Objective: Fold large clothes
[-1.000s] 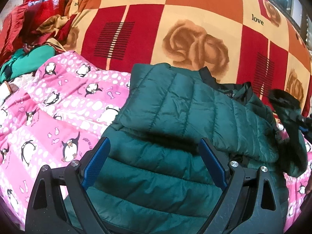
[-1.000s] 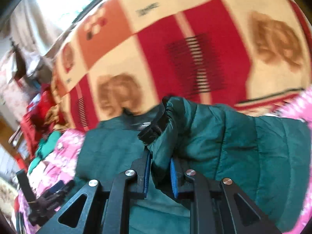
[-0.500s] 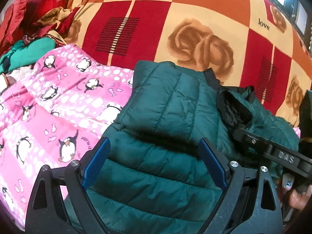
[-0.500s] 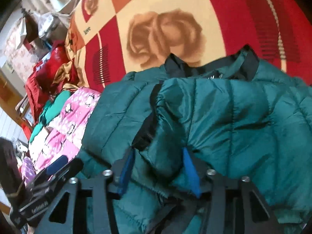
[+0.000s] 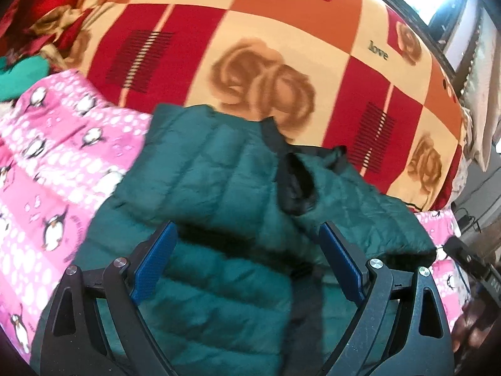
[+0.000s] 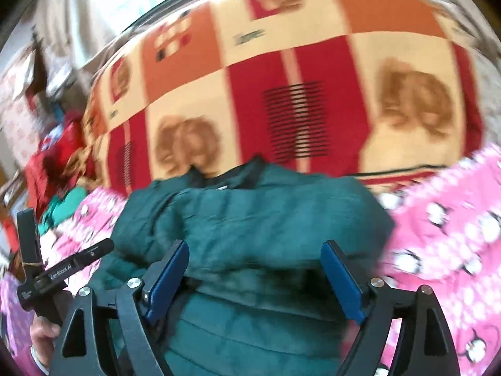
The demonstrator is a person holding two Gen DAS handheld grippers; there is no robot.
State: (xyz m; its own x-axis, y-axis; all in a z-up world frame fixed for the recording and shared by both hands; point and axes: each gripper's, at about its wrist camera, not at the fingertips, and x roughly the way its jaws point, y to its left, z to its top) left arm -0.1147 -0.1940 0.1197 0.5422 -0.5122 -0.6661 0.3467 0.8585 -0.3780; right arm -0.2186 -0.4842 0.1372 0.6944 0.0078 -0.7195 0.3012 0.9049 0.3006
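A dark green quilted puffer jacket (image 5: 219, 188) lies on the bed with both sleeves folded in over its body; the black collar (image 5: 294, 188) sits at its far end. It also shows in the right wrist view (image 6: 250, 219). My left gripper (image 5: 249, 250) is open and empty, hovering over the jacket's lower half. My right gripper (image 6: 255, 266) is open and empty, just above the jacket's middle. The left gripper's body (image 6: 62, 272) shows at the left of the right wrist view.
A pink penguin-print blanket (image 5: 47, 172) lies under the jacket on both sides (image 6: 454, 235). Beyond it spreads a red, orange and cream rose-print blanket (image 5: 266, 62). A heap of red and green clothes (image 5: 28, 47) sits at the far left.
My right gripper opened and let go of the jacket's sleeve, which now lies folded across the body. The right gripper then drew back. The left gripper stayed open over the jacket.
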